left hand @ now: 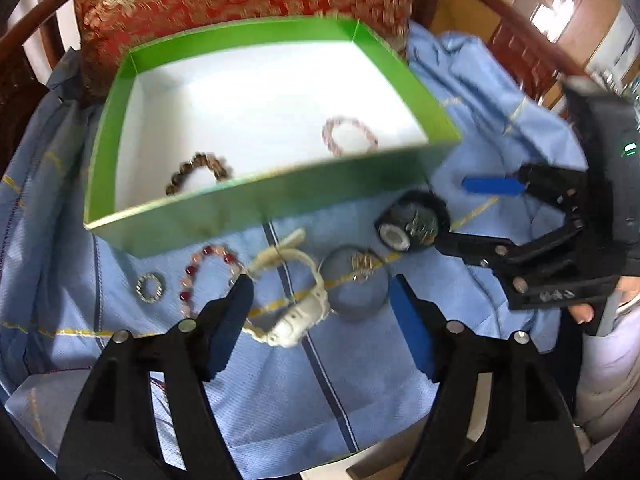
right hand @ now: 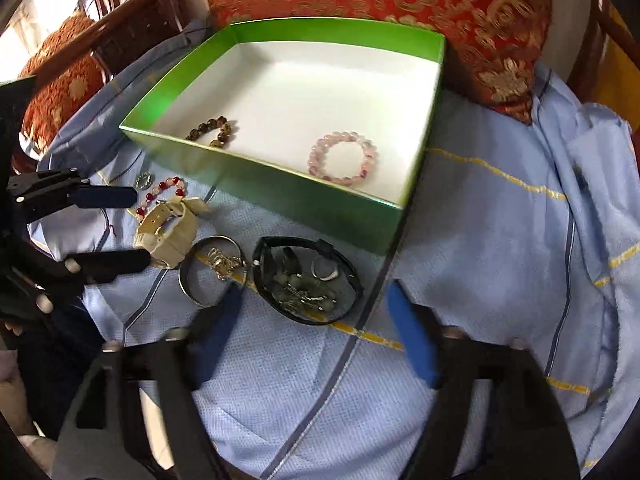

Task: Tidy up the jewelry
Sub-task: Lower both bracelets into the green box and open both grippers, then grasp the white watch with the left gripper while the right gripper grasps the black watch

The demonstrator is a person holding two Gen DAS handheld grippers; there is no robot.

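Both grippers hang over the blue cloth (right hand: 460, 216) and both stand wide open, nothing between the fingers. The left gripper (left hand: 320, 316) points down at the cream watch (left hand: 294, 320), its pads either side of the strap but not pressing on it. The right gripper (right hand: 316, 316) hovers over the black watch (right hand: 308, 280), whose loop cradles a small heap of dark beads and a ring — jaws spread, no contact that I can see. Between the two watches lies a silver bangle (right hand: 208, 272) with a tangle of gold-coloured chain inside it. Further left, a red-and-pink bead bracelet (left hand: 208, 276) and a small sparkly ring (left hand: 149, 287). At the far side sits the green box (right hand: 280, 184), already holding a brown bead bracelet (right hand: 214, 130) and a pink bead bracelet (right hand: 343, 159), well apart on its white floor, with a red brocade cushion (right hand: 420, 12) behind it.
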